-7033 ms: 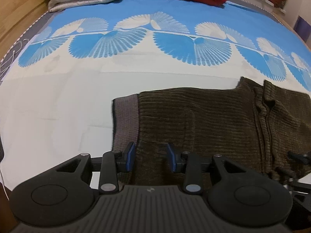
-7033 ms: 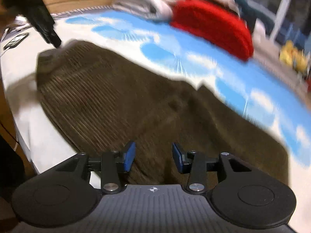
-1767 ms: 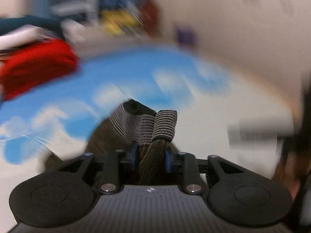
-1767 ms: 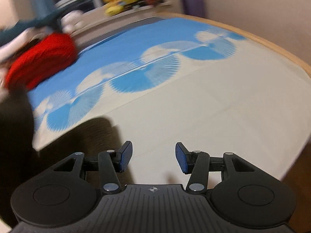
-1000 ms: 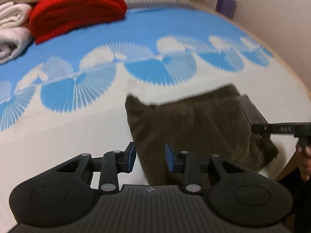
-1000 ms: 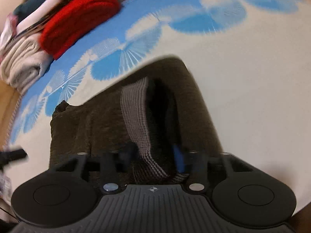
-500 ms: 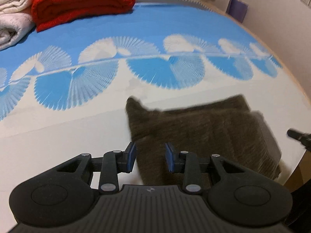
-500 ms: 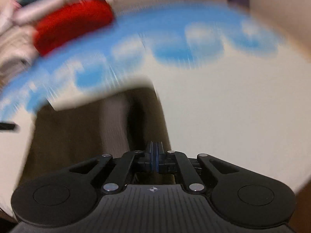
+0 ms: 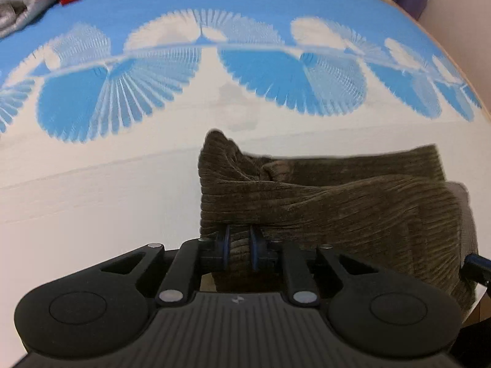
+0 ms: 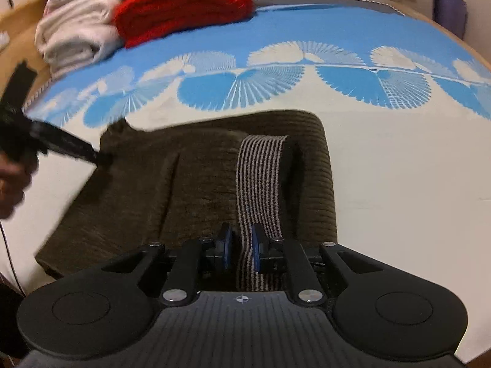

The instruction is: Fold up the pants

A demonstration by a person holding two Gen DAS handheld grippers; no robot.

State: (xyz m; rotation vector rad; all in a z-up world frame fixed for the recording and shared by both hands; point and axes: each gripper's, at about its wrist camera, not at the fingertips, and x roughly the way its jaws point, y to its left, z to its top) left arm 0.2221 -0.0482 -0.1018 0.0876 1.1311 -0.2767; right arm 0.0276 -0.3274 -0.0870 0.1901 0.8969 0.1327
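The brown corduroy pants point(image 9: 353, 208) lie folded into a thick block on the bedspread point(image 9: 92, 202). My left gripper point(image 9: 239, 248) is at their left edge, jaws closing, pads pressing a fold of the brown cloth. In the right wrist view the pants point(image 10: 199, 184) show a striped elastic band point(image 10: 260, 178) on top. My right gripper point(image 10: 242, 247) has that band between its pads; its jaws are opening slightly and still touch it. The left gripper point(image 10: 73, 148) shows there as a blurred dark bar at the pants' far corner.
A red blanket point(image 10: 184, 3) and a white one point(image 10: 76, 40) are stacked at the head of the bed. A person's hand point(image 10: 9, 184) is at the left edge. The bed's wooden rim and a purple object point(image 10: 449, 12) lie to the right.
My left gripper has come down onto the pants' left edge and its jaws have narrowed onto a fold. My right gripper's pads, pressed together half a second ago, now have the striped band between them.
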